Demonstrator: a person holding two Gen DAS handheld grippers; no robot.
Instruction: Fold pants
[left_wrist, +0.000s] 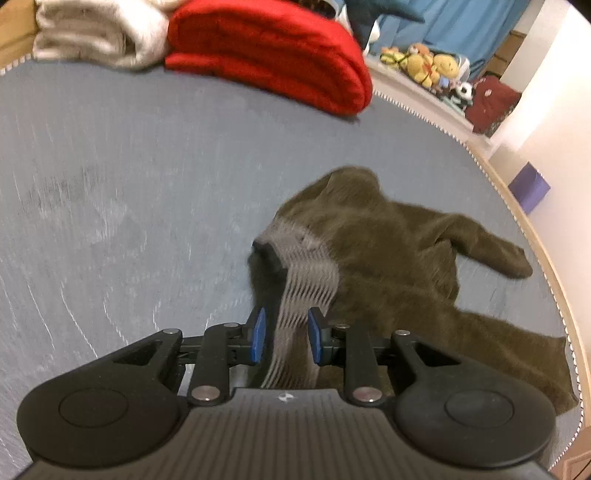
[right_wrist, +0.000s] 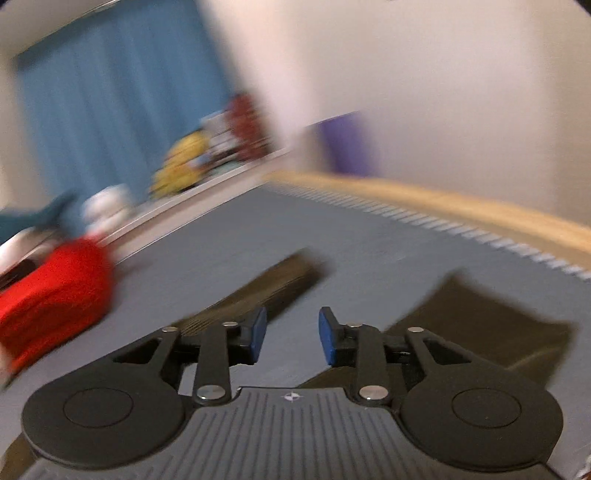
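Observation:
The dark olive pants (left_wrist: 399, 251) lie crumpled on the grey-blue bed surface (left_wrist: 129, 184), right of centre, with one leg reaching toward the right edge. Their grey ribbed waistband (left_wrist: 306, 280) runs up between the blue pads of my left gripper (left_wrist: 287, 334). A narrow gap shows beside the left pad, so the jaws are not pressed on the band. In the blurred right wrist view my right gripper (right_wrist: 291, 334) hangs open above the bed with nothing between its pads. One dark leg (right_wrist: 273, 288) lies ahead of it and another part of the pants (right_wrist: 491, 325) to its right.
A folded red blanket (left_wrist: 273, 51) and a pale folded blanket (left_wrist: 99, 33) sit at the far end of the bed. Plush toys (left_wrist: 428, 62) line a shelf beyond. The bed's wooden edge (right_wrist: 443, 206) runs along the right. A purple box (left_wrist: 528, 186) stands on the floor.

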